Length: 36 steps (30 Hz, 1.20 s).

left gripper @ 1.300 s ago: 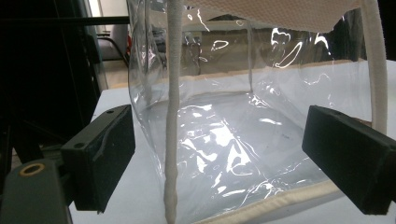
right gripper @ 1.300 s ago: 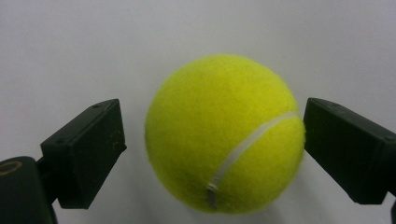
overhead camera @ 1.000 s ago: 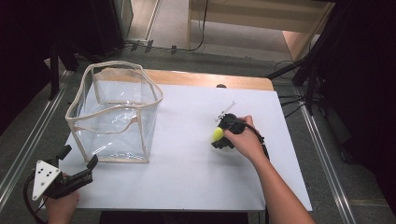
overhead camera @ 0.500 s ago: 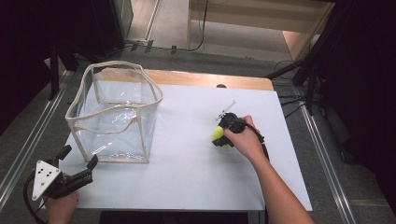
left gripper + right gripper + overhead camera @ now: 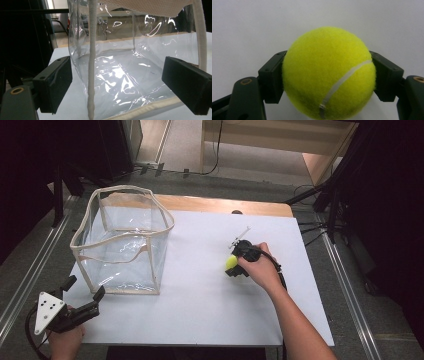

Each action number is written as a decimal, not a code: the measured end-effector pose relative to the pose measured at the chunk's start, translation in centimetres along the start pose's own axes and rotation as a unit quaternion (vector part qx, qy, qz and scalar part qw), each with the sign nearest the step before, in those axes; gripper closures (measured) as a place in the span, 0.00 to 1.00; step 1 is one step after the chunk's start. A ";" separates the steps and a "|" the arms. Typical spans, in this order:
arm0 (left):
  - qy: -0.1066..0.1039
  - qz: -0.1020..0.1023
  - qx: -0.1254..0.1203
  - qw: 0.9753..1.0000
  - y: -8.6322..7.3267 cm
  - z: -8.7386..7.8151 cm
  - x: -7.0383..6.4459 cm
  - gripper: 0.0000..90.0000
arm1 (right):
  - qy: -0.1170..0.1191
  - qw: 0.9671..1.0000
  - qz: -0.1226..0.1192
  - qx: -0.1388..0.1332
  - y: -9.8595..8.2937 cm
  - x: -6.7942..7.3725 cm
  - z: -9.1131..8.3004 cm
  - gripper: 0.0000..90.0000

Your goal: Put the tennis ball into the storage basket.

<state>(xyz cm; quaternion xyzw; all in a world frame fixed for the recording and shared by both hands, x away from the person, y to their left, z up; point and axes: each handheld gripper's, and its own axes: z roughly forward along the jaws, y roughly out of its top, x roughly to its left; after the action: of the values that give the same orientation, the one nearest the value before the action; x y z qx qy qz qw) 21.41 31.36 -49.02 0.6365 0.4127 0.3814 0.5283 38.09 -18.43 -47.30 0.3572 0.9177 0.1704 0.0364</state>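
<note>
While gripping: your right hand-held gripper (image 5: 329,82) is clamping the fuzzy yellow-green tennis ball (image 5: 329,72) squarely, on the white worktop (image 5: 200,295).
Left hand-held gripper (image 5: 120,85): you are holding it wide, facing the clear plastic bin with cream trim (image 5: 130,75), ready to steady it.

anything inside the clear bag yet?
Nothing visible inside the clear bag: through its walls the left gripper view shows a bare floor with glare. Glare could mask a small item. The tennis ball sits outside, clamped in the right gripper.

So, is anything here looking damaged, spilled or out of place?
Nothing stands out. The clear bag stands upright and empty on the table, the right gripper grips the tennis ball squarely, and the left gripper is open.
</note>
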 end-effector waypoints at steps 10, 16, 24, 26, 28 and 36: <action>0.000 0.000 0.001 1.000 0.0 0.0 0.0 0.11 | 0.004 1.000 -0.013 -0.002 1.1 0.5 -0.2 0.26; -0.001 0.000 0.000 1.000 0.0 0.0 0.0 0.11 | 0.007 1.000 -0.020 -0.001 1.9 1.0 0.0 0.26; 0.000 0.000 0.001 1.000 0.0 0.0 0.0 0.11 | 0.009 1.000 -0.028 -0.001 2.8 1.5 0.1 0.26; 0.000 -0.001 0.001 1.000 0.0 0.0 0.0 0.11 | 0.010 0.999 -0.030 0.000 3.1 1.7 0.1 0.26; 0.000 -0.001 0.001 1.000 0.0 0.0 0.0 0.11 | 0.011 0.999 -0.034 -0.002 3.3 1.8 0.1 0.26; -0.001 -0.002 -0.001 1.000 0.0 0.0 0.0 0.11 | 0.013 0.999 -0.044 -0.001 4.2 2.3 0.2 0.26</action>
<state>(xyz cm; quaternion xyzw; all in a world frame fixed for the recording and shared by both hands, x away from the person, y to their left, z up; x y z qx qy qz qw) 21.43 31.39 -49.01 0.6359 0.4129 0.3801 0.5297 39.11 -13.90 -45.92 0.3140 0.9327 0.1744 0.0319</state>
